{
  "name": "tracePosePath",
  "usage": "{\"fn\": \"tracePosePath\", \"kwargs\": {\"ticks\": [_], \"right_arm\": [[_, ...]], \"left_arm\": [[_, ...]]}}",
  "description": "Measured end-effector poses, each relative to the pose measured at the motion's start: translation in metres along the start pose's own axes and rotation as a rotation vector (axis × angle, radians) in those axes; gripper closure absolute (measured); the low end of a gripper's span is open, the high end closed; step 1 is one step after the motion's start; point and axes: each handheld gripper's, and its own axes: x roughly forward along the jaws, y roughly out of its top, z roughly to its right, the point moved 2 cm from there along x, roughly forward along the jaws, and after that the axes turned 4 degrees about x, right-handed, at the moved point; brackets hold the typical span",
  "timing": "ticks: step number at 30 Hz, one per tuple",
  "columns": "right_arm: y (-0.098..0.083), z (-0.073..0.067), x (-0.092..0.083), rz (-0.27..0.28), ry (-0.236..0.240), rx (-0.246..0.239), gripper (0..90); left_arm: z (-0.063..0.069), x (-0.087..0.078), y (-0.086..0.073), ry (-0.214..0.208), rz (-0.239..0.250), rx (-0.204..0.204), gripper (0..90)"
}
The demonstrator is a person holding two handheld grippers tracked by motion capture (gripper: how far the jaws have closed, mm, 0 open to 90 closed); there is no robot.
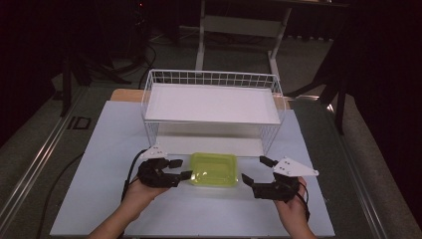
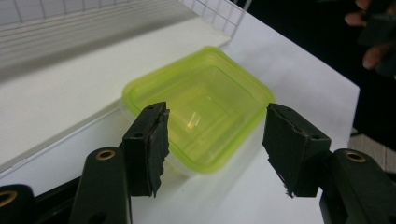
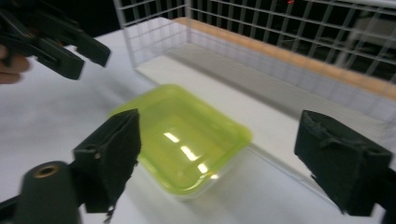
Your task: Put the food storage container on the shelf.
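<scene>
Container sits between left tongs and right tongs, both apart, seemingly untouched.

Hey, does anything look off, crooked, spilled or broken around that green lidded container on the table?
Nothing spilled or broken. The container sits flat with its green lid on, just in front of the wire rack. One oddity: the left gripper's black pads look ragged at the edges.
</scene>
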Motion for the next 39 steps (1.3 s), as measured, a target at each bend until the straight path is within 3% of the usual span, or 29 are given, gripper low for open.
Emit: {"fn": "tracePosePath", "kwargs": {"ticks": [3, 8, 12, 16, 19, 25, 27, 28, 30, 34, 35, 39], "right_arm": [[0.001, 0.002, 0.005, -0.047, -0.019, 0.045, 12.9], [0.002, 0.006, 0.02, -0.106, 0.006, 0.128, 11.7], [0.0, 0.011, 0.035, -0.155, 0.01, 0.237, 12.6], [-0.009, 0.017, 0.053, -0.233, 0.019, 0.368, 14.8], [-0.012, 0.019, 0.059, -0.257, 0.021, 0.411, 16.7], [-0.02, 0.025, 0.074, -0.319, 0.039, 0.539, 24.5], [-0.024, 0.025, 0.078, -0.35, 0.044, 0.57, 32.5], [-0.026, 0.025, 0.08, -0.36, 0.044, 0.605, 40.6], [-0.028, 0.024, 0.08, -0.375, 0.049, 0.64, 46.8], [-0.03, 0.024, 0.08, -0.392, 0.03, 0.65, 57.5], [-0.031, 0.024, 0.08, -0.396, 0.021, 0.652, 62.9], [-0.033, 0.024, 0.081, -0.411, 0.001, 0.633, 70.4]], "left_arm": [[-0.003, 0.006, 0.003, 0.009, -0.015, -0.018, 39.3], [-0.011, 0.012, 0.007, 0.036, -0.017, -0.074, 35.8], [-0.016, 0.016, 0.008, 0.037, -0.029, -0.12, 32.7], [-0.022, 0.026, 0.005, 0.053, -0.076, -0.175, 31.3], [-0.026, 0.033, 0.001, 0.046, -0.093, -0.22, 31.5], [-0.029, 0.044, -0.008, 0.042, -0.116, -0.282, 40.7], [-0.029, 0.047, -0.011, 0.035, -0.128, -0.297, 48.0], [-0.03, 0.047, -0.012, 0.038, -0.131, -0.304, 51.3], [-0.03, 0.048, -0.014, 0.035, -0.135, -0.31, 56.7], [-0.033, 0.048, -0.018, 0.029, -0.154, -0.339, 64.1], [-0.033, 0.048, -0.019, 0.027, -0.156, -0.341, 66.5], [-0.031, 0.046, -0.017, 0.034, -0.154, -0.328, 69.4]]}}
